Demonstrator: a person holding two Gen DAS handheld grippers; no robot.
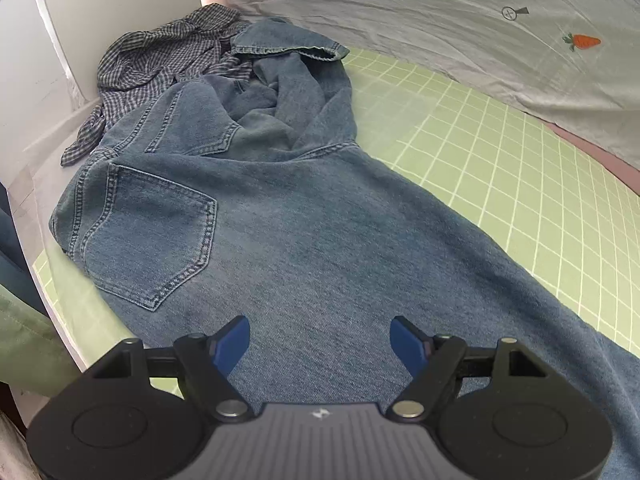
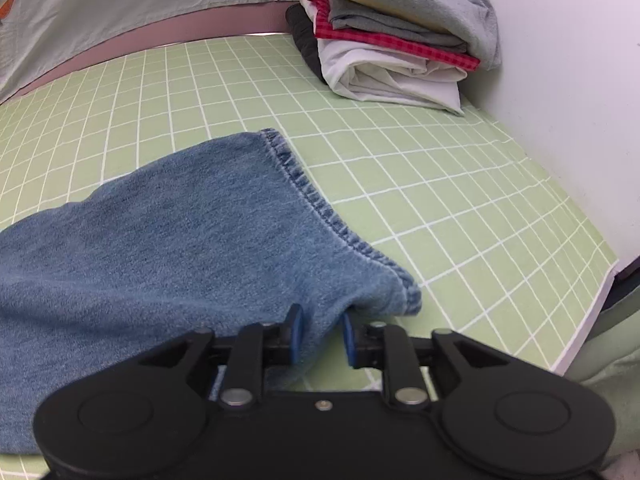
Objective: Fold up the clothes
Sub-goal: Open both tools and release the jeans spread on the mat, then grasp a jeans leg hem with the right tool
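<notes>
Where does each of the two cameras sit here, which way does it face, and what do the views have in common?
Left wrist: sits on the left gripper, looking along its open fingers over the jeans toward the waistband, a checked shirt and a grey sheet.
Right wrist: sits on the right gripper, looking along fingers closed on the jeans' leg hem, toward a folded stack.
Shared: the jeans, the green grid mat and the grey sheet; neither shows the person's hands.

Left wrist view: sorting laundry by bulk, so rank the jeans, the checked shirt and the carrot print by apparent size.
1. jeans, largest by far, though nearest the camera.
2. checked shirt, crumpled behind them.
3. carrot print, smallest.
</notes>
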